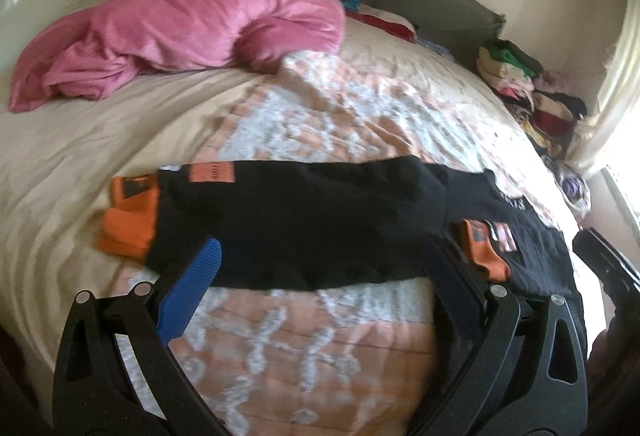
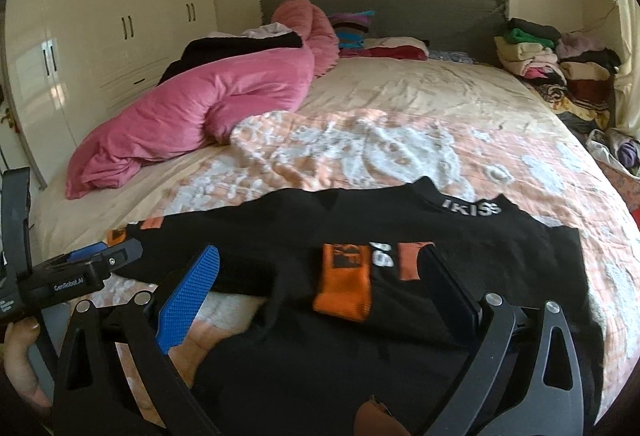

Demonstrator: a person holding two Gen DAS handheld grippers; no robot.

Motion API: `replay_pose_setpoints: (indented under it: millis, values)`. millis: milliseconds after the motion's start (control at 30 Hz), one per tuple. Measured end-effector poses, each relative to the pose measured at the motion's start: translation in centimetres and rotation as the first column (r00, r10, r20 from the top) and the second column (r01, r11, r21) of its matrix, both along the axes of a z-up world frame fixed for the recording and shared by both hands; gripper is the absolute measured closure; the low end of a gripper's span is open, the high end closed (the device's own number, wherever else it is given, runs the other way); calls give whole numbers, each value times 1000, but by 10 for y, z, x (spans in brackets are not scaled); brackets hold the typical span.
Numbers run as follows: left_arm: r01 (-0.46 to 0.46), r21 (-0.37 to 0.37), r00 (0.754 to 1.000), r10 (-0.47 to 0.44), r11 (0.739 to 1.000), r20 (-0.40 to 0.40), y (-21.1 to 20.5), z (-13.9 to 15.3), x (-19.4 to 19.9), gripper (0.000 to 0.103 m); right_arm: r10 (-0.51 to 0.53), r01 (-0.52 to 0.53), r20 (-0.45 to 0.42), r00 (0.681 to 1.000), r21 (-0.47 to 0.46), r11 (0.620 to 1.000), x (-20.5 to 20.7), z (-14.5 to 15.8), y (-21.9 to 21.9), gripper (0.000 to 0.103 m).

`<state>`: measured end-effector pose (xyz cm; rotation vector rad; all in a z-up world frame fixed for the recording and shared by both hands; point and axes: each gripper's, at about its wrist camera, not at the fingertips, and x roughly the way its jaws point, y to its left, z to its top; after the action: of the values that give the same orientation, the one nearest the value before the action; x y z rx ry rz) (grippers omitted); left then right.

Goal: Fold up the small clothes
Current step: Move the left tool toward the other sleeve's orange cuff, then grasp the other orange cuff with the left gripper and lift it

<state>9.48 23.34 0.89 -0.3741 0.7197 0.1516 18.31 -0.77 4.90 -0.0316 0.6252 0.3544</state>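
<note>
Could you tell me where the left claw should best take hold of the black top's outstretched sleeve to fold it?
Probably at the orange cuff of the black top, coming in from the near edge: the sleeve lies flat, and the left claw is open beside it.

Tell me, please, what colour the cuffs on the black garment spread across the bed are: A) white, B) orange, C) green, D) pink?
B: the black garment lying on the bed ends its sleeves in orange cuffs, one folded over its front and the other at its far left end, seen in the left wrist view.
</note>
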Motion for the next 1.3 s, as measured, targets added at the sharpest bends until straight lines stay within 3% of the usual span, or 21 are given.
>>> replay_pose_setpoints:
  millis: [567,700,767,1033,1133,1267,1300]
  values:
    - [-181,-80,984,180,980,-19,69,-12,-18,9,115,-115,8,993,-35,993,15,6,61,4]
    - [-238,-39,971,236,971,-35,80,-15,-20,9,146,-146,9,989,-46,988,18,7,75,4]
    - [-242,-74,970,239,967,-49,88,-21,-20,9,158,-158,7,987,-48,986,19,6,81,4]
    - [-302,-85,948,290,949,-131,107,-46,-13,9,178,-178,-44,983,5,984,16,-12,87,4]
    - [-283,-117,954,267,952,-133,109,-54,-10,9,170,-170,-62,983,9,985,15,-21,85,4]
    - [-289,-77,952,278,954,-128,105,-59,-1,10,160,-159,-90,983,21,987,12,-32,79,4]
    - [-292,-70,951,281,954,-131,104,-61,1,15,159,-156,-102,982,32,987,12,-34,76,4]
